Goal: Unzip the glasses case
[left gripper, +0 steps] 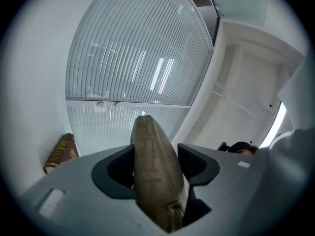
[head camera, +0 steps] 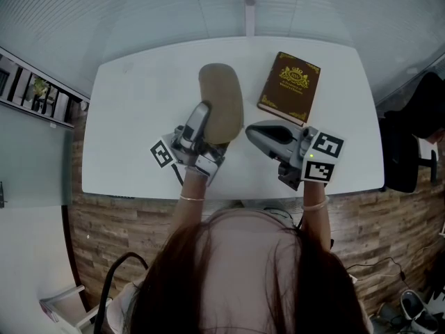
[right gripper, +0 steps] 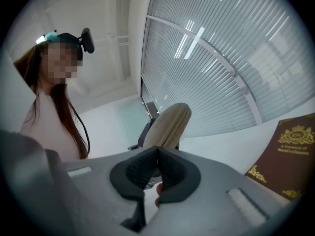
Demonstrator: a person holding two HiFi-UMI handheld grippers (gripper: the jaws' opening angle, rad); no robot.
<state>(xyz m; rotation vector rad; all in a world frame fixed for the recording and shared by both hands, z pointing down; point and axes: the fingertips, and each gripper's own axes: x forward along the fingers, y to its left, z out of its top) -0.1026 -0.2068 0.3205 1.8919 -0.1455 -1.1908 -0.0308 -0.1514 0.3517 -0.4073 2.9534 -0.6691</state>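
The tan glasses case [head camera: 221, 99] is tipped up off the white table [head camera: 139, 117], its near end clamped between the jaws of my left gripper [head camera: 206, 117]. In the left gripper view the case [left gripper: 150, 141] fills the gap between the two dark pads of that gripper [left gripper: 157, 173] and rises toward the ceiling. My right gripper [head camera: 249, 132] sits just right of the case's near end, level, with its pads pressed together. In the right gripper view the case [right gripper: 170, 124] stands right behind the closed pads of this gripper [right gripper: 157, 167]. Whether a zip pull is pinched there is hidden.
A brown book with gold print [head camera: 290, 87] lies on the table's right half, beside the right gripper; it also shows as the book [right gripper: 285, 166] and the book [left gripper: 60, 153]. A black chair [head camera: 410, 145] stands off the table's right edge. Window blinds run behind the table.
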